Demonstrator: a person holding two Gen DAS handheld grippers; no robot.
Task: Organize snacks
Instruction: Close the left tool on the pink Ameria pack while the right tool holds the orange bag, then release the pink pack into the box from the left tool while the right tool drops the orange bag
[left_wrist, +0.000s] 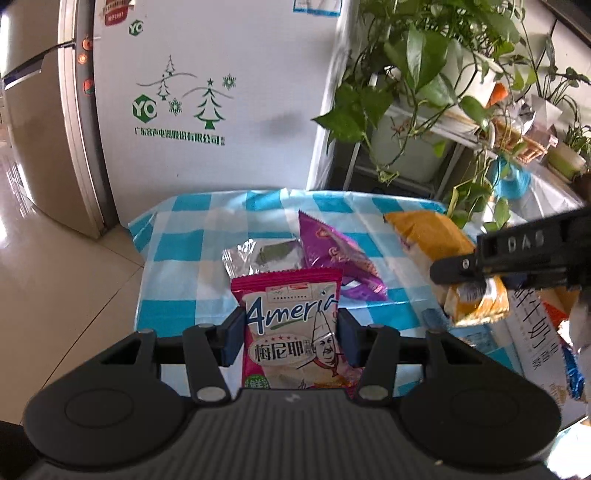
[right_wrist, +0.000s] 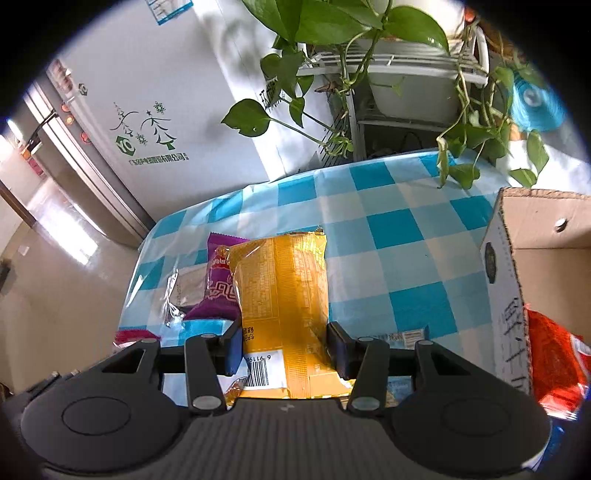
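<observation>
My left gripper (left_wrist: 291, 332) is shut on a pink and white Ameria snack packet (left_wrist: 291, 314), held upright above the checked tablecloth (left_wrist: 184, 295). My right gripper (right_wrist: 284, 345) is shut on a yellow snack bag (right_wrist: 284, 295); in the left wrist view that gripper (left_wrist: 476, 282) comes in from the right with the yellow bag (left_wrist: 432, 236) hanging from it. A purple packet (left_wrist: 332, 254) and a silver foil packet (left_wrist: 262, 254) lie on the cloth beyond. The purple packet (right_wrist: 218, 284) and the silver one (right_wrist: 184, 288) show left of the yellow bag.
An open cardboard box (right_wrist: 517, 280) stands at the right with red packets (right_wrist: 554, 362) inside. The box (left_wrist: 532, 332) also shows low right in the left view. A white fridge (left_wrist: 207, 92) stands behind the table; plants on a rack (left_wrist: 424, 92) hang over its far right edge.
</observation>
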